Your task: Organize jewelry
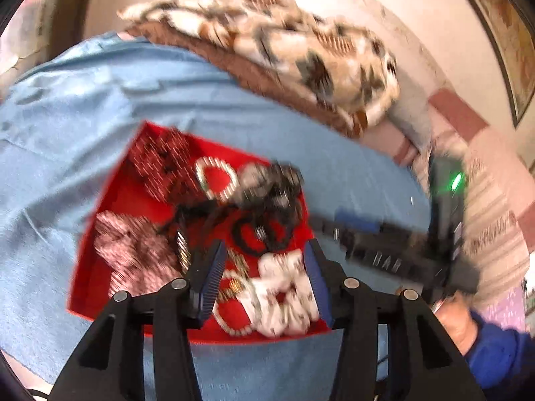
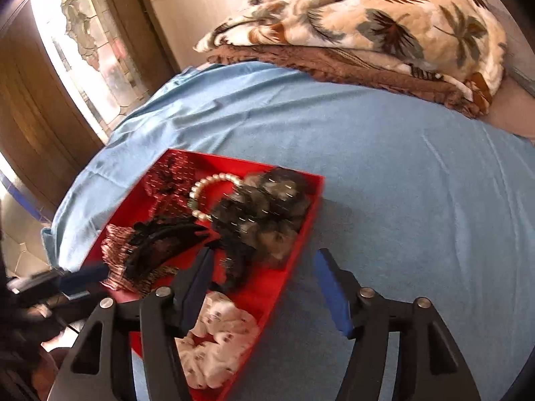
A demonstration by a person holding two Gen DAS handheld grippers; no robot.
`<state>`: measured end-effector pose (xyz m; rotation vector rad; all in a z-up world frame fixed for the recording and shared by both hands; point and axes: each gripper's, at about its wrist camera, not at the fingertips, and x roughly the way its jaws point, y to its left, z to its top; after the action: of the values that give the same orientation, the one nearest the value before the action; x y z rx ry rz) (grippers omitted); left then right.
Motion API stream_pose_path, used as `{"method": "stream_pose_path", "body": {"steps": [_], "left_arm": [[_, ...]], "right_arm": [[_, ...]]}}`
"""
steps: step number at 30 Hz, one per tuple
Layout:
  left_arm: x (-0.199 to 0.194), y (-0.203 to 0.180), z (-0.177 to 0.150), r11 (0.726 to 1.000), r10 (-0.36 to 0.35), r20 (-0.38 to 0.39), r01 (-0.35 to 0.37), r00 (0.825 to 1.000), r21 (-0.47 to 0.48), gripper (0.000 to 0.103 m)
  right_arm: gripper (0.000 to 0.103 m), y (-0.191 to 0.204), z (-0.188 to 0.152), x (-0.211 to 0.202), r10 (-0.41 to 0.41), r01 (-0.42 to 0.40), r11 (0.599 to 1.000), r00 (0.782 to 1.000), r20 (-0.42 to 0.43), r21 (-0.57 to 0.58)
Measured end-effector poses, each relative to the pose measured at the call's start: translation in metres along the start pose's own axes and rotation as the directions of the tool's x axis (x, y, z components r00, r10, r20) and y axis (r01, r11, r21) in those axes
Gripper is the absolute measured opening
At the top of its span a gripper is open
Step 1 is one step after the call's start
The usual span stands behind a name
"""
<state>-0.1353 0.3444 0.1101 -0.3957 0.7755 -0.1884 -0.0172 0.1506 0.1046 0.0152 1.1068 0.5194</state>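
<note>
A red tray lies on a blue sheet and holds jewelry and hair pieces. Among them are a pearl bracelet, a dark grey scrunchie, a black ring, a pink scrunchie and a white patterned scrunchie. My left gripper hangs open over the tray's near end. The white scrunchie lies below, between its fingers, not squeezed. My right gripper is open and empty, one finger over the tray's right rim, the other over the sheet. A black claw clip and the white scrunchie lie to its left.
A folded leaf-print blanket lies on a brown one at the far side of the bed. The blue sheet spreads right of the tray. A hand in a blue sleeve shows at the right. A door with patterned glass stands at the left.
</note>
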Motion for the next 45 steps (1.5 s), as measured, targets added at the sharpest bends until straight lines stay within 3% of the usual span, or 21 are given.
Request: {"method": "stream_pose_path", "body": {"steps": [3, 5, 6, 7, 10, 14, 18, 26, 30, 31, 33, 34, 35, 39, 42, 43, 45], "left_arm": [[-0.011, 0.011, 0.006, 0.993, 0.113, 0.094, -0.109, 0.989, -0.045, 0.049], [-0.014, 0.018, 0.008, 0.978, 0.206, 0.127, -0.198, 0.97, -0.071, 0.05], [-0.014, 0.022, 0.009, 0.971, 0.235, 0.13, -0.226, 0.963, -0.081, 0.05], [-0.014, 0.025, 0.009, 0.967, 0.249, 0.128, -0.239, 0.96, -0.089, 0.05], [-0.007, 0.031, 0.011, 0.961, 0.265, 0.11, -0.254, 0.958, -0.111, 0.05], [-0.004, 0.032, 0.013, 0.959, 0.271, 0.111, -0.258, 0.956, -0.116, 0.051], [0.006, 0.028, 0.016, 0.964, 0.257, 0.094, -0.248, 0.962, -0.094, 0.051], [0.017, 0.008, 0.017, 0.965, 0.262, 0.091, -0.261, 0.961, -0.022, 0.053], [0.018, -0.005, 0.016, 0.951, 0.303, 0.127, -0.308, 0.945, 0.025, 0.063], [0.018, -0.009, 0.016, 0.944, 0.317, 0.145, -0.326, 0.937, 0.042, 0.067], [0.017, -0.015, 0.015, 0.931, 0.343, 0.177, -0.359, 0.922, 0.066, 0.075], [0.017, -0.019, 0.015, 0.924, 0.353, 0.192, -0.373, 0.916, 0.079, 0.075], [0.017, -0.023, 0.014, 0.918, 0.362, 0.201, -0.386, 0.91, 0.093, 0.076], [0.018, -0.036, 0.01, 0.902, 0.376, 0.226, -0.411, 0.899, 0.13, 0.076], [0.016, -0.049, 0.005, 0.876, 0.41, 0.275, -0.46, 0.869, 0.145, 0.077], [0.015, -0.056, 0.002, 0.859, 0.427, 0.305, -0.487, 0.851, 0.154, 0.079], [0.012, -0.07, -0.006, 0.824, 0.458, 0.37, -0.542, 0.808, 0.163, 0.093]], "right_arm": [[0.065, -0.004, -0.001, 0.012, -0.03, 0.03, 1.0, 0.999, -0.036, -0.006], [0.042, -0.002, 0.0, 0.019, -0.054, 0.053, 0.998, 0.997, -0.05, -0.024], [0.035, -0.001, 0.001, 0.024, -0.071, 0.069, 0.997, 0.996, -0.062, -0.031], [0.027, 0.0, 0.003, 0.029, -0.078, 0.076, 0.997, 0.994, -0.078, -0.034], [0.018, -0.003, 0.008, 0.042, -0.095, 0.094, 0.995, 0.99, -0.105, -0.021], [0.01, -0.009, 0.012, 0.042, -0.134, 0.136, 0.991, 0.986, -0.095, 0.019], [0.009, -0.025, 0.013, 0.037, -0.188, 0.192, 0.98, 0.979, -0.082, 0.049], [0.009, -0.072, 0.014, 0.024, -0.221, 0.231, 0.961, 0.972, -0.079, 0.153], [0.01, -0.074, 0.011, 0.015, -0.176, 0.183, 0.972, 0.982, -0.062, 0.147], [0.014, -0.073, 0.01, 0.008, -0.169, 0.173, 0.975, 0.985, -0.042, 0.141], [0.036, -0.072, 0.006, -0.01, -0.157, 0.156, 0.98, 0.988, -0.004, 0.126], [0.054, -0.072, 0.004, -0.02, -0.153, 0.15, 0.981, 0.988, 0.018, 0.119], [0.063, -0.073, -0.001, -0.032, -0.153, 0.147, 0.983, 0.987, 0.044, 0.113], [0.066, -0.081, -0.032, -0.067, -0.175, 0.166, 0.982, 0.98, 0.095, 0.095], [0.067, -0.094, -0.058, -0.082, -0.2, 0.19, 0.976, 0.975, 0.096, 0.104], [0.067, -0.099, -0.067, -0.087, -0.214, 0.203, 0.973, 0.972, 0.096, 0.111], [0.067, -0.108, -0.08, -0.099, -0.232, 0.218, 0.967, 0.967, 0.103, 0.13]]}}
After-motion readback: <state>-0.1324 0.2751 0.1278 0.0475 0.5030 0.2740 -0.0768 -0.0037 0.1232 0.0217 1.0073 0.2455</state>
